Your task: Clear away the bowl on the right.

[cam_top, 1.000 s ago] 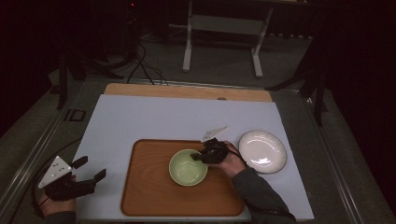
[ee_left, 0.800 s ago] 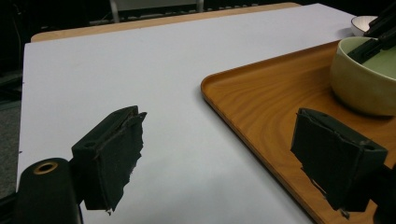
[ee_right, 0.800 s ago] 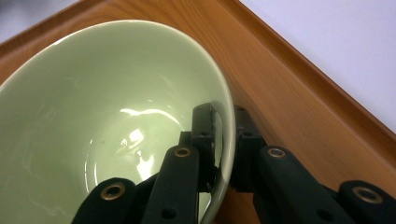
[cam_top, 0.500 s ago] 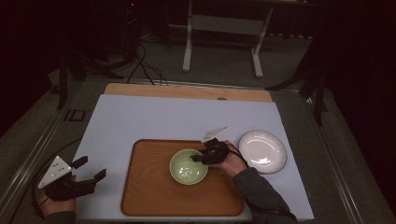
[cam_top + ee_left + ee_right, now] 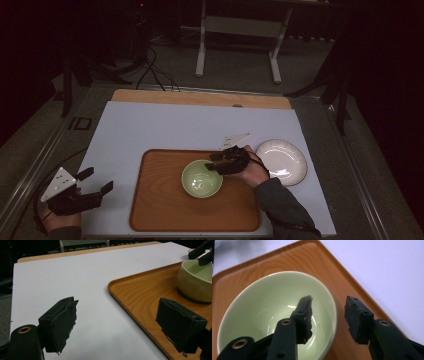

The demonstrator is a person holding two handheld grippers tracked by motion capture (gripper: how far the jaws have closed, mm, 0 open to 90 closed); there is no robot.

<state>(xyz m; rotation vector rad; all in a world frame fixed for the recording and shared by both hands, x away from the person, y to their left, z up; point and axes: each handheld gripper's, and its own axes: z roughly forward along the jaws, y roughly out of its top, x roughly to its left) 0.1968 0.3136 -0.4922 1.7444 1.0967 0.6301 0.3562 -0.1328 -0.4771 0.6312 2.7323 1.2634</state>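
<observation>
A pale green bowl [image 5: 201, 178] stands empty on a brown wooden tray [image 5: 155, 200] near the table's front. My right gripper [image 5: 214, 162] is at the bowl's right rim, its jaws just having been opening. In the right gripper view one jaw hangs inside the bowl [image 5: 262, 305] and the other outside it. The rim passes between them with a gap on each side of it, so the right gripper [image 5: 329, 312] is open. My left gripper [image 5: 97, 181] rests open near the table's front left corner, left of the tray [image 5: 140, 297], with nothing between its fingers.
A white plate [image 5: 281, 159] lies on the pale tabletop just right of the tray. A wooden strip [image 5: 200, 97] runs along the table's far edge. Cables and a metal stand are on the floor beyond it.
The right gripper's jaws have spread apart at the bowl's rim. The bowl, the tray and the left gripper stay where they were.
</observation>
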